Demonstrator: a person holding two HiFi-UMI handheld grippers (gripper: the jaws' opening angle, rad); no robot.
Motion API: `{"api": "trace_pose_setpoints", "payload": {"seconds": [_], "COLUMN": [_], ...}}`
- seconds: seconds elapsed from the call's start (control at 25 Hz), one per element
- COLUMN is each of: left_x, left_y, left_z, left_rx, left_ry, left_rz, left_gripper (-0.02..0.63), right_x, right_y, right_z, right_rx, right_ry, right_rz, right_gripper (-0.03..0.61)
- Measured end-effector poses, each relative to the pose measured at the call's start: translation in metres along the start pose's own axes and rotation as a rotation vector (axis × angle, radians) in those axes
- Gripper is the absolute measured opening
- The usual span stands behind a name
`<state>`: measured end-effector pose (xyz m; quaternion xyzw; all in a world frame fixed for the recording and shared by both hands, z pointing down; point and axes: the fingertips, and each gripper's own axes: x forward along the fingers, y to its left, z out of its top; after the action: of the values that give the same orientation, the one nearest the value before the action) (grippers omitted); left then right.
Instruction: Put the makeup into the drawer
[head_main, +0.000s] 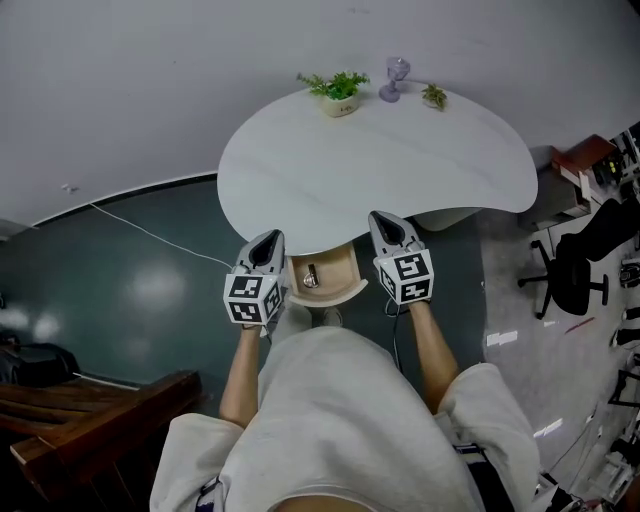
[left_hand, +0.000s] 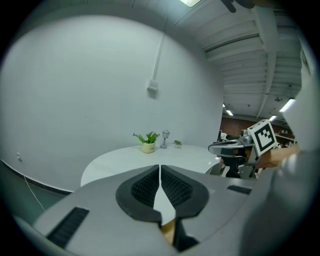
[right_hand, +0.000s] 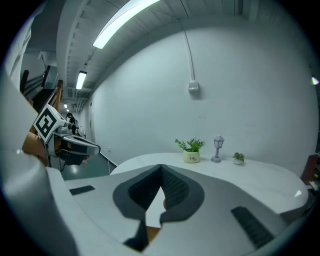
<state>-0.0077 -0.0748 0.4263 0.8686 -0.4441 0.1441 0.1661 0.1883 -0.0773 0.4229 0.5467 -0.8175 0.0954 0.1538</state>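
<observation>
Tabletop (head_main: 380, 165) white and kidney-shaped, its far edge pushed up against a plain white wall (head_main: 150, 80). Along that far edge stand three small things in a row: a potted plant (head_main: 338, 92) in a pale pot toward the left, a little lamp-shaped ornament (head_main: 395, 78) just beside it, and a smaller plant (head_main: 434, 96) to the right. The rest of the top is bare.

Under the table's near edge a wooden drawer (head_main: 340, 272) is pulled open. The makeup (head_main: 311, 276) lies inside it, toward the left side, too small to make out in detail.

The left gripper (head_main: 268, 240) hangs over the drawer's left side and the right gripper (head_main: 385, 218) over the table's near edge, just right of the drawer. Each gripper's own view shows its ribbed pads brought together at the tips with nothing between them.

The floor (head_main: 130, 280) left of the table is dark green and glossy, with a thin white cable (head_main: 150, 237) trailing across it. Dark wooden furniture (head_main: 90, 420) sits at the lower left. A black office chair (head_main: 575, 265) stands on the paler floor to the right. A wall box (left_hand: 153, 89) with a thin conduit rising from it is fixed high on the wall, and a strip light (right_hand: 125, 22) runs along the ceiling.
</observation>
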Motion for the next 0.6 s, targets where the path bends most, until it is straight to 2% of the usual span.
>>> {"api": "trace_pose_setpoints", "payload": {"seconds": [0.24,0.6], "left_x": [0.003,-0.003], "left_y": [-0.01,-0.019], "left_z": [0.031,0.051], "left_rx": [0.039,0.068], "left_ry": [-0.053,-0.096], "left_rz": [-0.001,-0.004], "left_gripper": [0.017,0.017], "right_x": [-0.018,-0.033], "right_y": [-0.023,-0.031], "right_z": [0.028,0.04], "right_rx": [-0.017,-0.012], "right_ry": [-0.066,-0.102], "right_rz": [-0.053,-0.083], "right_gripper": [-0.003,-0.003]}}
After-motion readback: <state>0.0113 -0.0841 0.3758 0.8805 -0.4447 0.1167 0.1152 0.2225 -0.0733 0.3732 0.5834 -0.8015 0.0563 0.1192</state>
